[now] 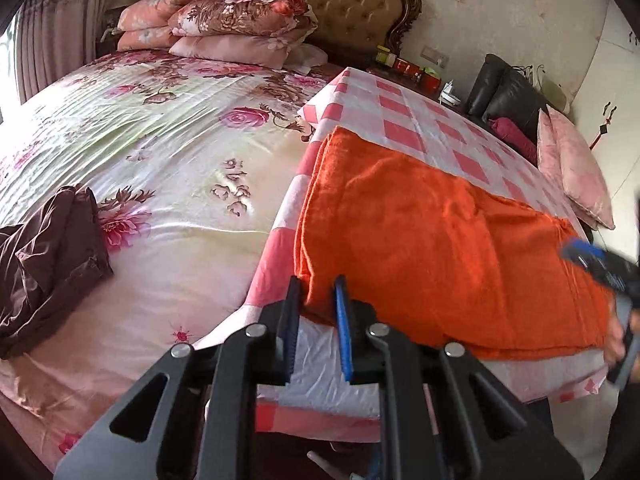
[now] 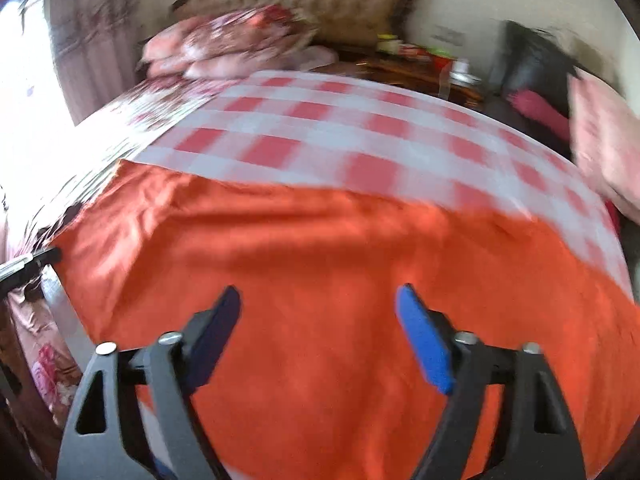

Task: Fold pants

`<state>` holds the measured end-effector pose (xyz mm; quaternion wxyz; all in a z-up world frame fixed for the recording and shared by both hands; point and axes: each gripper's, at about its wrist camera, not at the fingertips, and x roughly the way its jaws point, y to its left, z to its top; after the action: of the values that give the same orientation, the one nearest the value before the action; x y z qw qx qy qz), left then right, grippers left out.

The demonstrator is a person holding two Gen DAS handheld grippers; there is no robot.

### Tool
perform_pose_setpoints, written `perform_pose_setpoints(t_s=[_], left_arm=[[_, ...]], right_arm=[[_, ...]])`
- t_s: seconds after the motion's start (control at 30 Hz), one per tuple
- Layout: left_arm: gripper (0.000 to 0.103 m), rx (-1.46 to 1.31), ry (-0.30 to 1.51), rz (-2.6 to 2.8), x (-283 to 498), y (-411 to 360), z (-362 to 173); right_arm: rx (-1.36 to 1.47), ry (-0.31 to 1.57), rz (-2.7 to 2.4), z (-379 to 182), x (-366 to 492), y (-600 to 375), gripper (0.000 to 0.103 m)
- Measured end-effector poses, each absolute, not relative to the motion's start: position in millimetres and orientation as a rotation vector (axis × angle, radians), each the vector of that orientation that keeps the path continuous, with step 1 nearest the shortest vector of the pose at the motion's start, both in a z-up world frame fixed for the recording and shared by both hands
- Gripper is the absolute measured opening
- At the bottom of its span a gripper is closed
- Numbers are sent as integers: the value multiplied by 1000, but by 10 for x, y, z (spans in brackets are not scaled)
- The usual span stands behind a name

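Observation:
The orange pants lie folded in layers on a pink-and-white checked cloth over a table. My left gripper sits at the near left corner of the pants, jaws nearly closed around the fabric's corner edge. In the right wrist view the pants fill the lower frame, blurred by motion. My right gripper is wide open just above the pants, holding nothing. It also shows in the left wrist view at the pants' right edge.
A bed with a floral cover lies to the left, with stacked quilts at the headboard and a dark brown garment on it. A black chair and pink cushions stand on the far right.

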<state>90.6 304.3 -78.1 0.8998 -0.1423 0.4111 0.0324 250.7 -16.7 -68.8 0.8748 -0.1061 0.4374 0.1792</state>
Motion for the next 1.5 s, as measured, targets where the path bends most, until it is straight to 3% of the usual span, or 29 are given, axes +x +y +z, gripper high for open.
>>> perform_pose_setpoints(t_s=[0.13,0.27,0.5,0.57,0.6,0.63,0.8,1.1,1.17,1.3,1.5], left_arm=[[16,-284,849,60,918,3106,-776],[16,-280,844,66,900,3217,-774],[17,-403,808,41,803,3596,-838],[28,-501,776,6,755,3734,-886],[42,-560,766,-5,726,3794,-927],[45,-651,752,-34,693,3892,-1009],[44,-1044,680,-211,596,4202,-1449],[45,-1271,657,-311,626,4286,-1820],[43,-1266,614,-364,607,4279,-1768],[21,-1197,646,-378,686,4218,-1672],[13,-1172,593,-302,622,4415,-1543]], right_arm=[[-320,959,391,-889,2810,302,45],[-311,967,399,-883,2883,534,42],[-328,930,408,-907,2863,805,43],[-343,923,396,-891,2846,835,43],[-353,915,391,-894,2831,843,43],[-357,912,390,-893,2822,853,43],[-357,910,386,-894,2836,857,43],[-348,906,387,-893,2824,849,43],[-349,906,387,-893,2827,847,43],[-331,902,386,-893,2831,843,43],[-311,909,415,-885,2848,967,42]])
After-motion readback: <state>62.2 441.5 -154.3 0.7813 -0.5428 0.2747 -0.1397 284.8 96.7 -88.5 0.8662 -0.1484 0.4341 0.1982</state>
